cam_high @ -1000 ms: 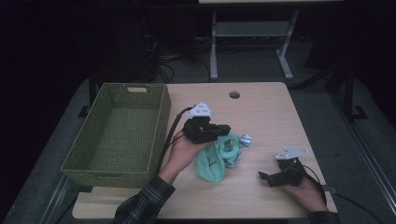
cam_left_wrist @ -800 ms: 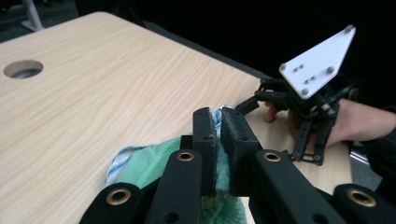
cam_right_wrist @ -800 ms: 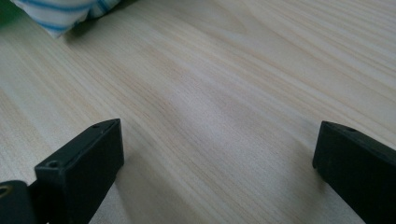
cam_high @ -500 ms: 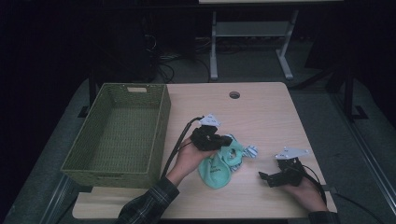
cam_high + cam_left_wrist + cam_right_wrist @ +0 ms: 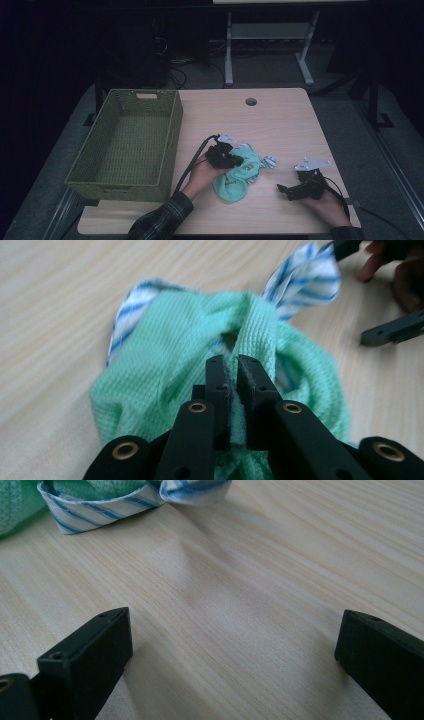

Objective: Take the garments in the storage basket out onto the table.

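A crumpled green cloth (image 5: 239, 172) with a blue-and-white striped edge (image 5: 268, 162) lies on the wooden table (image 5: 280, 120), right of the basket. My left gripper (image 5: 235, 161) is shut on a fold of the green cloth (image 5: 165, 370); in the left gripper view the two jaws pinch the fabric between them (image 5: 234, 371). My right gripper (image 5: 286, 191) rests low over the table near its front right, open, with bare wood between its wide-set jaws (image 5: 230, 630). The striped edge (image 5: 100, 507) lies just ahead of it.
A green woven basket (image 5: 172, 125) stands empty at the table's left side. A round cable hole (image 5: 251, 101) sits near the far edge. A white shelf frame (image 5: 265, 35) stands on the floor behind the table.
My left gripper has come down and slightly right with the green cloth, which now rests bunched on the table. The right gripper has stayed where it was.
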A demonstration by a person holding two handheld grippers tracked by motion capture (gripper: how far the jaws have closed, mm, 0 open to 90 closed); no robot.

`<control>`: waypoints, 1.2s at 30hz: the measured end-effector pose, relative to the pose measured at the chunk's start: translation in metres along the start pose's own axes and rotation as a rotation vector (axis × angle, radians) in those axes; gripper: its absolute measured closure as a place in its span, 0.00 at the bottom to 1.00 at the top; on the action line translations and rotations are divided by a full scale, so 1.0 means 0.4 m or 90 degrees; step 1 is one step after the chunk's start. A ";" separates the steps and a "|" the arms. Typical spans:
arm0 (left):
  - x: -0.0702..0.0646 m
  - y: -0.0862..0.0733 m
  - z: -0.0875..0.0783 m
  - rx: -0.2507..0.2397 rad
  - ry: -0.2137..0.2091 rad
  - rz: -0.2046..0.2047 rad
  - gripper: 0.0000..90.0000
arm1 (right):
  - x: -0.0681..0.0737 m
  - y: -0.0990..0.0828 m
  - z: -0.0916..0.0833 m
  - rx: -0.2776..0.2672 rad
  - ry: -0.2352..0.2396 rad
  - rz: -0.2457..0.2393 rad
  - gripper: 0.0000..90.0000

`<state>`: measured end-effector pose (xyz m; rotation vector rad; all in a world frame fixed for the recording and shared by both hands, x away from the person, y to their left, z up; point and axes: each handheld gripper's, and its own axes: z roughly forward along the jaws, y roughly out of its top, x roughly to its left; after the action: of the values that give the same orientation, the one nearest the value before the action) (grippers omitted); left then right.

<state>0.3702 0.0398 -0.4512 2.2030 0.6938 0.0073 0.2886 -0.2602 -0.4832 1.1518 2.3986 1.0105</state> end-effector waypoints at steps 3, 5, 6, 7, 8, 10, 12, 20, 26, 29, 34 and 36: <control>0.007 -0.011 0.011 0.013 0.000 -0.006 0.92 | 0.000 0.000 0.000 0.000 0.000 0.000 0.02; 0.009 -0.015 0.017 0.019 0.000 -0.010 0.92 | 0.001 0.000 0.000 0.000 0.000 0.000 0.02; 0.010 -0.017 0.019 0.020 0.002 -0.007 0.92 | 0.001 0.000 0.000 0.000 0.000 0.000 0.02; 0.010 -0.018 0.021 0.023 0.004 -0.005 0.92 | 0.001 0.000 0.000 0.000 0.000 0.000 0.02; 0.010 -0.019 0.023 0.024 0.005 -0.004 0.92 | 0.001 0.000 0.000 0.000 0.000 0.000 0.02; 0.010 -0.020 0.023 0.025 0.002 -0.002 0.91 | 0.001 0.000 0.000 0.000 0.000 0.000 0.02; 0.008 -0.019 0.021 0.030 0.009 0.009 0.85 | 0.001 0.000 0.000 0.000 0.000 0.000 0.02; 0.013 -0.004 -0.036 -0.012 0.009 0.015 0.58 | 0.001 -0.001 -0.001 0.000 -0.002 0.001 0.02; 0.016 -0.001 -0.088 -0.033 0.012 0.019 0.55 | 0.001 -0.001 -0.001 0.000 -0.002 0.002 0.02; 0.012 -0.006 -0.106 -0.037 0.013 0.021 0.55 | 0.001 -0.001 -0.001 0.000 -0.002 0.001 0.02; -0.009 -0.017 -0.124 -0.034 0.024 0.031 0.55 | 0.001 -0.001 -0.001 0.000 -0.002 0.001 0.02; -0.019 -0.022 -0.128 -0.032 0.029 0.036 0.56 | 0.001 -0.001 -0.001 0.000 -0.002 0.002 0.02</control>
<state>0.3480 0.0769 -0.4214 2.1792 0.6482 0.1025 0.2880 -0.2602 -0.4831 1.1556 2.3954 1.0098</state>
